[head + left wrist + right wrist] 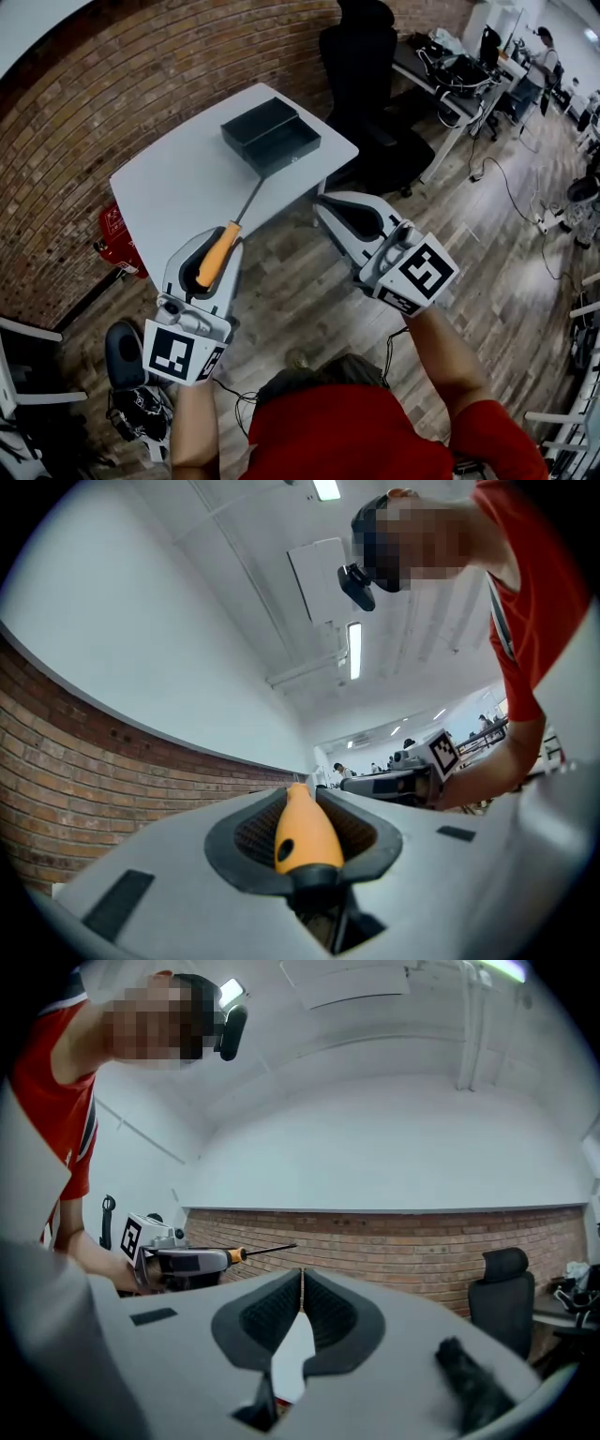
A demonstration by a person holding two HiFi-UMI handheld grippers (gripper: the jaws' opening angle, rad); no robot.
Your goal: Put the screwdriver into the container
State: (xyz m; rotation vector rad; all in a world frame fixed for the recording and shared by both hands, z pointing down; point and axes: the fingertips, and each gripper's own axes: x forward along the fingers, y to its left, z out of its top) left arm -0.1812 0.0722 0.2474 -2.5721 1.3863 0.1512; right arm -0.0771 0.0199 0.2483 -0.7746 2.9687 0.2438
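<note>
My left gripper [208,251] is shut on the orange handle of the screwdriver [221,249]; its dark shaft [250,200] points up toward the black open container [271,134] on the grey table [178,178]. In the left gripper view the orange handle [306,833] sits clamped between the dark pads, tilted up at the ceiling. My right gripper [330,201] hangs beside the table's near edge, jaws together with nothing between them. The right gripper view shows its fingertips [302,1274] touching, and the left gripper [178,1262] with the screwdriver [251,1252] to the left.
A brick wall [112,84] runs behind the table. A black office chair [361,56] stands right of the table, with desks and cables [459,75] beyond. A red object [117,234] and dark gear [127,356] lie on the wooden floor at left.
</note>
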